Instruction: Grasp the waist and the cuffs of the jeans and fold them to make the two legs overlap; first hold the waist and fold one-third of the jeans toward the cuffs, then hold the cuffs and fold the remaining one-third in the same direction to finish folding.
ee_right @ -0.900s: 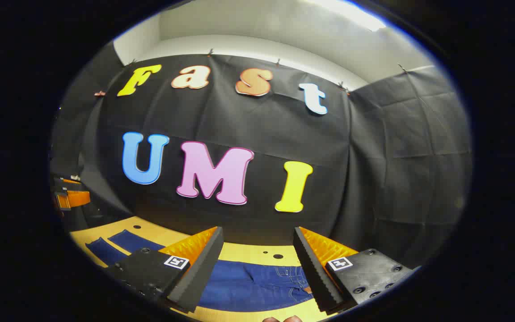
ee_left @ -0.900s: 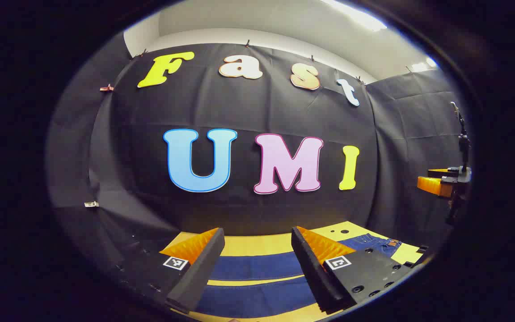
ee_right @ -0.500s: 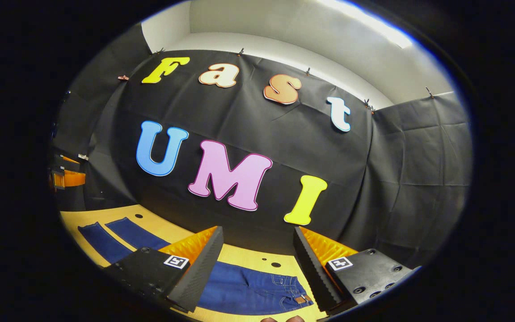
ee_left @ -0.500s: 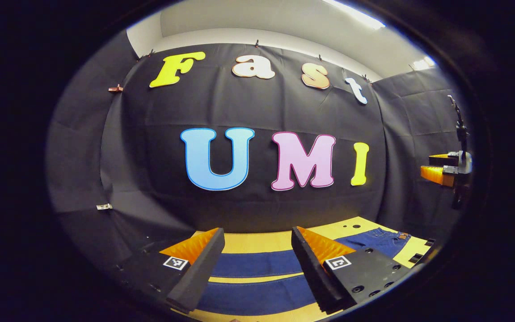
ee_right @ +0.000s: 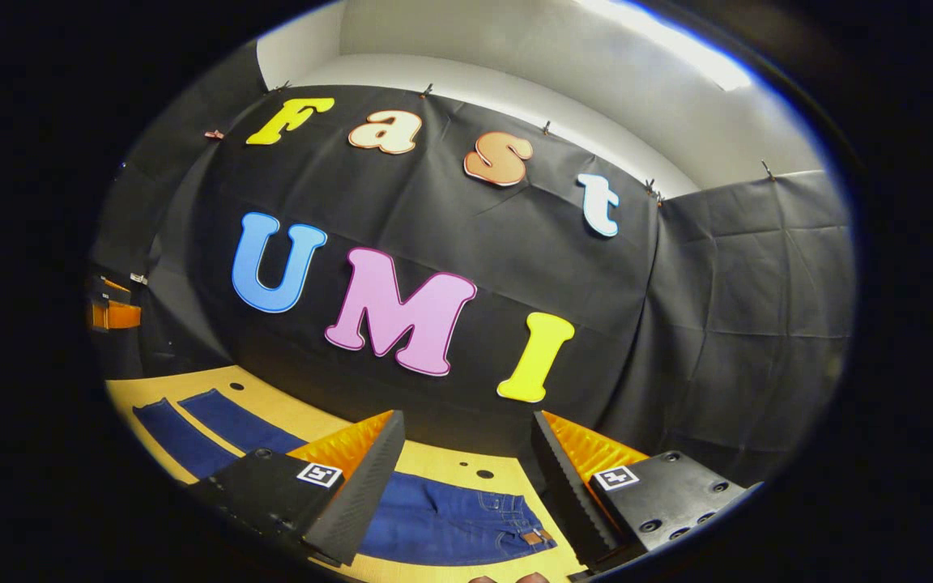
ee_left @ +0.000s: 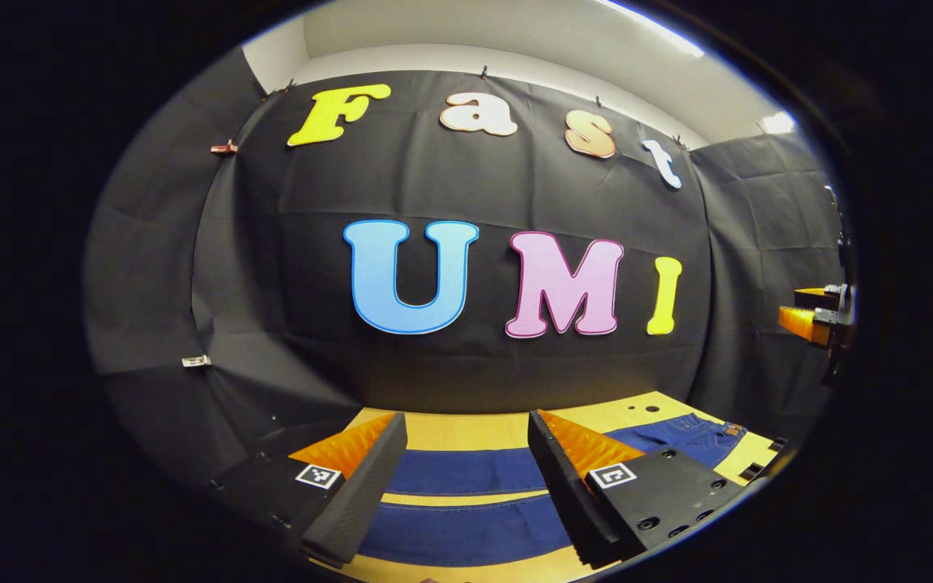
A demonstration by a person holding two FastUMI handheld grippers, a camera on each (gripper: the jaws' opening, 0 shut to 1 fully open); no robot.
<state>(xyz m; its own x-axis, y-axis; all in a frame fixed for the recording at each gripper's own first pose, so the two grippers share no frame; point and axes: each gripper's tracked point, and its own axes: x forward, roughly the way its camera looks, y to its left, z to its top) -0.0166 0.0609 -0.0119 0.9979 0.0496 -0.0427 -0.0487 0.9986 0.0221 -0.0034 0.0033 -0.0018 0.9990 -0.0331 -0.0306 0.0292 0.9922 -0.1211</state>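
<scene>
**Both claws spread above flat jeans**

Left gripper view: left claw [ee_left: 466, 486] spread, empty, above the two legs of the jeans [ee_left: 466, 474] on the bench [ee_left: 466, 429]; waist at 4 o'clock.

Right gripper view: right claw [ee_right: 466, 486] spread, empty; waist [ee_right: 507, 518] at 6 o'clock, legs toward 8.

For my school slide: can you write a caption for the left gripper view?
Open left gripper above blue jeans lying flat, legs apart, on a yellow table.

Both views face the wall, sharing jeans [ee_left: 466, 470].
</scene>
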